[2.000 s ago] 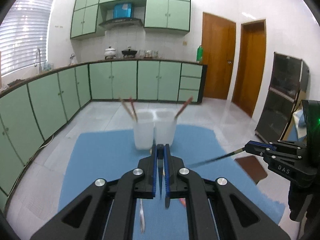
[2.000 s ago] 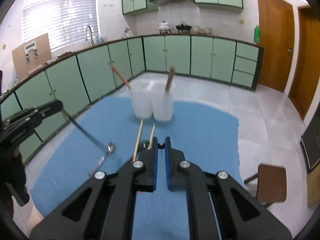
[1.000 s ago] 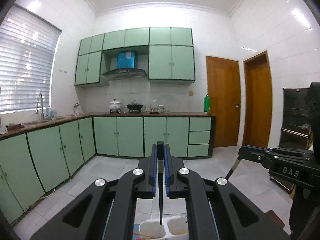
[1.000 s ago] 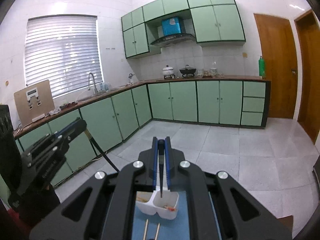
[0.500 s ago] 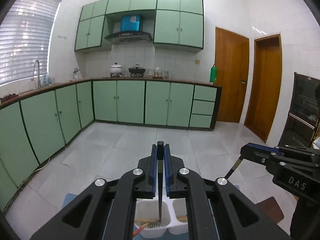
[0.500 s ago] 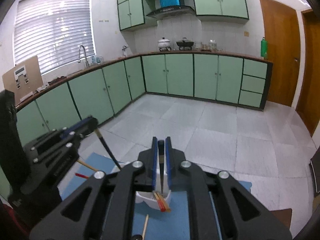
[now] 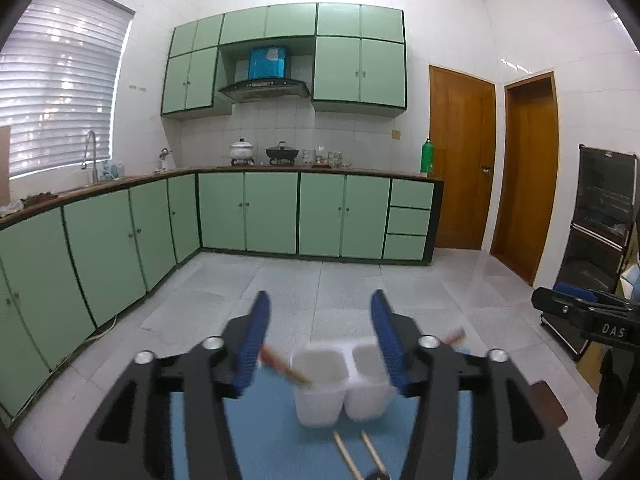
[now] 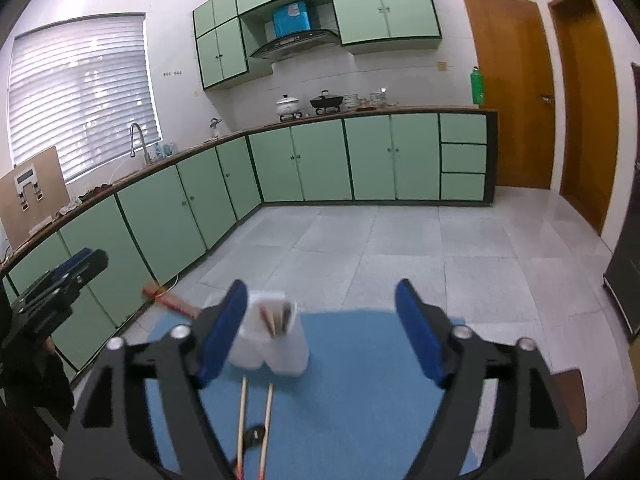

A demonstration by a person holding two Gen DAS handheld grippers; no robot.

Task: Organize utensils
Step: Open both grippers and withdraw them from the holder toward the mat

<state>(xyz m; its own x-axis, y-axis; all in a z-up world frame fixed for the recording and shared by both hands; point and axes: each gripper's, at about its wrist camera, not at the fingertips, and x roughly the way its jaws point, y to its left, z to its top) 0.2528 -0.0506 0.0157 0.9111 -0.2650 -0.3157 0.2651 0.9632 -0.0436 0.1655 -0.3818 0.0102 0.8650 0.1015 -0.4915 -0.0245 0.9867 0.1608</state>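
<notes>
Count: two grippers, left (image 7: pixel 320 336) and right (image 8: pixel 322 320); one white two-cup holder (image 7: pixel 340 384); two loose chopsticks (image 8: pixel 254 424) on one blue mat (image 8: pixel 360 380); utensils standing in the holder too blurred to count.

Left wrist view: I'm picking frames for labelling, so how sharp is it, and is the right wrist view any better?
Left wrist view: the white holder and fingers are smeared by motion blur; the cabinets stay sharp. Right wrist view: holder soft, chopsticks clearer; fisheye bends the counter.
</notes>
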